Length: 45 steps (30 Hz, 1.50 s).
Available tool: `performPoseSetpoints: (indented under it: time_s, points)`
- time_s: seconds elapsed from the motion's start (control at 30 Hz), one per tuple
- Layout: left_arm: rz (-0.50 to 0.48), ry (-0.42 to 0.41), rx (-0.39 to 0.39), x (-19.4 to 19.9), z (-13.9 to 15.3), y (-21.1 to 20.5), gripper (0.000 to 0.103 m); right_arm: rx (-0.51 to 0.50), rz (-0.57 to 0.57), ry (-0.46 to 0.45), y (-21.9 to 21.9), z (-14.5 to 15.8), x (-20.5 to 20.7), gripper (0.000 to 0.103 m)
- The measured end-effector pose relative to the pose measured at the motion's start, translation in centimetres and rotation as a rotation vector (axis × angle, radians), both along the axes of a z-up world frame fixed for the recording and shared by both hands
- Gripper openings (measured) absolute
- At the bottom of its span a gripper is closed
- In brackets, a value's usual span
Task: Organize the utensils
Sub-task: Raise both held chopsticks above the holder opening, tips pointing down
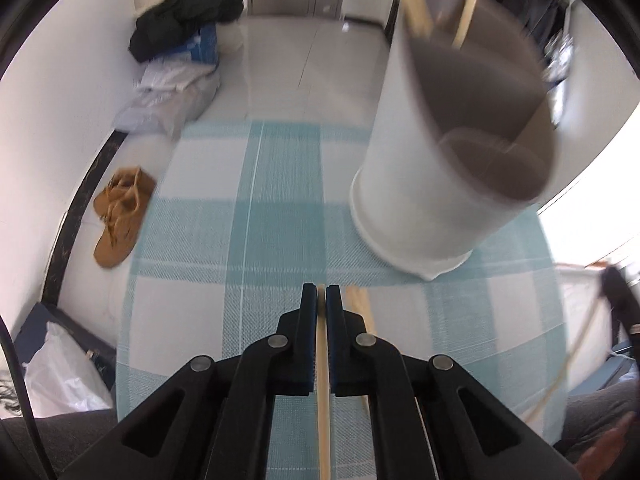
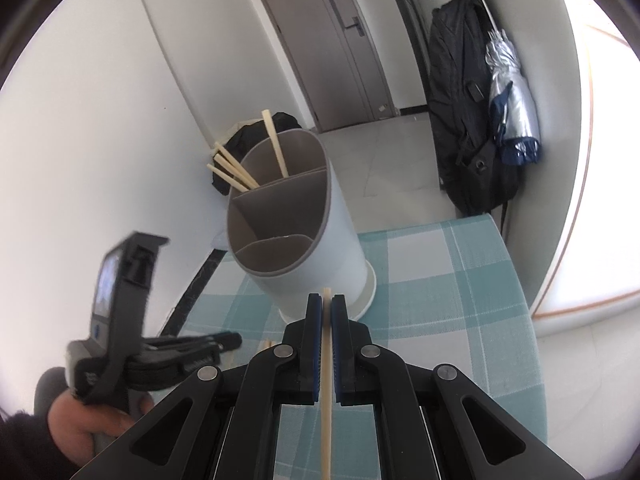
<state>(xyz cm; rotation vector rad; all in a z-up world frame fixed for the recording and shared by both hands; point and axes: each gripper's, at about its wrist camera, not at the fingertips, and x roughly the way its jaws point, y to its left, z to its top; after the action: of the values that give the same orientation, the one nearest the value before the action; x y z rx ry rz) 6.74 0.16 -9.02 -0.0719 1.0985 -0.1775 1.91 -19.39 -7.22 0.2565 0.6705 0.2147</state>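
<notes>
A white utensil holder (image 2: pixel 304 224) with grey inner compartments stands on the blue-checked tablecloth (image 2: pixel 440 292); several wooden chopsticks (image 2: pixel 234 170) stick out of its far compartment. It looms blurred at the upper right of the left wrist view (image 1: pixel 452 140). My left gripper (image 1: pixel 321 292) is shut on a chopstick (image 1: pixel 323 400) above the cloth, left of the holder; another chopstick (image 1: pixel 362 308) lies just to its right. My right gripper (image 2: pixel 327 302) is shut on a chopstick (image 2: pixel 327 392) in front of the holder's base. The left gripper also shows in the right wrist view (image 2: pixel 224 340).
A brown shoe (image 1: pixel 122 216), dark clothes (image 1: pixel 188 16) and bags (image 1: pixel 176 84) lie on the floor to the left of the table. A black backpack (image 2: pixel 468 112) and a folded umbrella (image 2: pixel 512 108) hang at the right wall. A grey door (image 2: pixel 332 44) is behind.
</notes>
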Motion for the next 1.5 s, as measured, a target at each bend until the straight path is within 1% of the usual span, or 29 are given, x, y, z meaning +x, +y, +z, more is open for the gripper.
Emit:
performPoseSetpoints:
  time_s: [0.13,0.2,0.23,0.3,0.37,0.43,0.53,0.6,0.73,0.93,1.07,1.1,1.27,1.5]
  points:
    - [-0.005,-0.139,-0.078,-2.3,3.7,0.6,0.001,-0.029,0.013,-0.04,1.0,0.7,-1.0,0.004]
    - [-0.009,-0.192,-0.093,-3.0,5.0,0.5,0.001,-0.037,0.025,-0.063,1.4,1.1,-1.5,0.004]
    - [-0.013,-0.212,-0.098,-3.5,5.8,0.6,0.001,-0.043,0.031,-0.076,1.6,1.3,-1.8,0.004]
    - [-0.016,-0.225,-0.136,-3.6,6.5,1.0,0.0,-0.049,0.046,-0.105,2.0,1.6,-2.3,0.004]
    - [-0.021,-0.265,-0.133,-4.1,7.2,1.0,0.001,-0.053,0.054,-0.13,2.3,2.0,-2.8,0.004]
    - [-0.046,-0.29,-0.13,-4.2,7.6,0.8,0.001,-0.064,0.052,-0.164,2.7,2.4,-3.4,0.004]
    - [-0.068,-0.307,-0.122,-4.6,7.9,0.6,0.001,-0.068,0.054,-0.2,3.0,2.9,-4.0,0.004]
    - [-0.075,-0.325,-0.117,-5.2,8.5,0.7,0.001,-0.09,0.051,-0.226,3.3,3.2,-4.4,0.004]
    - [-0.101,-0.359,-0.121,-6.0,9.2,0.7,0.001,-0.105,0.05,-0.268,3.6,3.8,-5.1,0.004]
    - [-0.114,-0.371,-0.128,-6.4,9.7,0.7,0.0,-0.11,0.049,-0.278,3.8,3.9,-5.5,0.004]
    - [-0.108,-0.371,-0.107,-6.5,9.9,0.5,0.0,-0.107,0.042,-0.295,3.7,4.2,-5.7,0.004]
    - [-0.111,-0.369,-0.114,-6.5,9.9,0.5,0.0,-0.109,0.033,-0.296,3.7,4.2,-5.8,0.004]
    - [-0.124,-0.36,-0.12,-6.5,10.2,0.1,0.0,-0.136,0.038,-0.312,4.4,4.2,-6.4,0.004]
    - [-0.152,-0.356,-0.123,-6.4,10.9,-0.4,0.0,-0.099,0.015,-0.296,3.4,4.4,-5.8,0.004]
